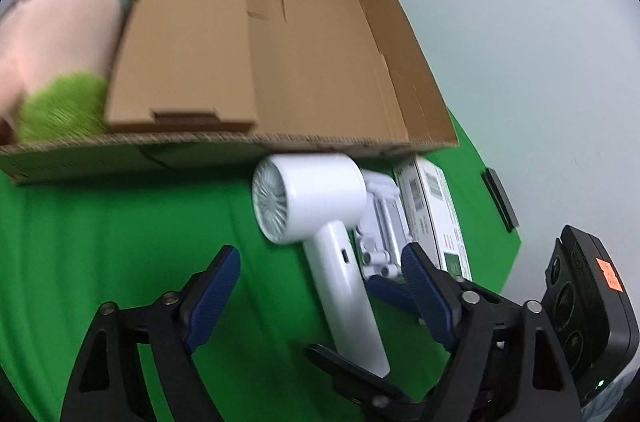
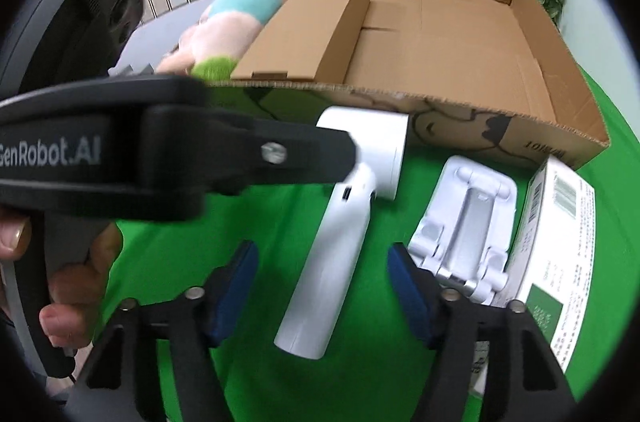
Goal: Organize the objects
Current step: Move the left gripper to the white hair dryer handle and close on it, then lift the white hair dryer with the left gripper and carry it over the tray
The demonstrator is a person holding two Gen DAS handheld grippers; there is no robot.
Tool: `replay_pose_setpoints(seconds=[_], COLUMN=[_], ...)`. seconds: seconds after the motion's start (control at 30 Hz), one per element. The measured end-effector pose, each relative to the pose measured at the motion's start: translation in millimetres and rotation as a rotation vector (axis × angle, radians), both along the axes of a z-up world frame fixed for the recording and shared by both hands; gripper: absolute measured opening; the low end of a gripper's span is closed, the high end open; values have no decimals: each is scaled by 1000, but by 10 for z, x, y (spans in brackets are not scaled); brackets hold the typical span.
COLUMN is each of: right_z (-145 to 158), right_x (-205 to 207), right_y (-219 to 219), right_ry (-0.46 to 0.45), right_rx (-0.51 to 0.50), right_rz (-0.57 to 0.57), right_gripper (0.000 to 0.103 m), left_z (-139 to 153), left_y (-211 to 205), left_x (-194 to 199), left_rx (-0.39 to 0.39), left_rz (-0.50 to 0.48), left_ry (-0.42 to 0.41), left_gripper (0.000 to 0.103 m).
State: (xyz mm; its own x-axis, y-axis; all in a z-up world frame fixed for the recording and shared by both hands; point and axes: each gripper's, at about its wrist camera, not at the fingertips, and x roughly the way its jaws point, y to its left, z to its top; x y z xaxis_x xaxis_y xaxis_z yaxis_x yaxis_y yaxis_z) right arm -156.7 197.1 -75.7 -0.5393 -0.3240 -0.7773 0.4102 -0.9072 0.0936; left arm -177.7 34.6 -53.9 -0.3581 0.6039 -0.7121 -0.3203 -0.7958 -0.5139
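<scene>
Your left gripper [image 2: 352, 154] crosses right wrist view, hides rear of hair dryer [image 2: 332, 254] head and part of cardboard box [image 2: 460, 106] front wall. Plush toy [image 1: 60, 34] blurred, cut by left edge, far beyond your left jaws. Print on white carton [image 2: 560, 242] too small to read, carton clipped at right of your right jaws. Phone stand [image 1: 380, 222] half hidden behind dryer and your left gripper's right pad [image 1: 424, 286].
</scene>
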Motion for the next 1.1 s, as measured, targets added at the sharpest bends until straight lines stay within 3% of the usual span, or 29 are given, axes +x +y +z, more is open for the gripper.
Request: replay_pose_setpoints(seconds=[0.07, 0.17, 0.63, 0.8, 1.1], right_z=[-31, -79, -71, -74, -86], right_x=[-14, -35, 66, 122, 158], right_y=[-16, -30, -34, 12, -30], right_ry=[-12, -33, -57, -74, -75], right_rx=[16, 38, 18, -1, 30], right_rz=[-2, -13, -3, -12, -12], right_gripper=[45, 35, 28, 27, 28], left_z=[-60, -139, -313, -353, -350], left_y=[37, 70, 250, 240, 298], left_x=[-14, -35, -59, 4, 33], left_rx=[12, 28, 15, -27, -26], left_rz=[-18, -29, -40, -8, 18], left_ry=[-23, -55, -81, -72, -81], left_gripper=[76, 74, 59, 38, 36])
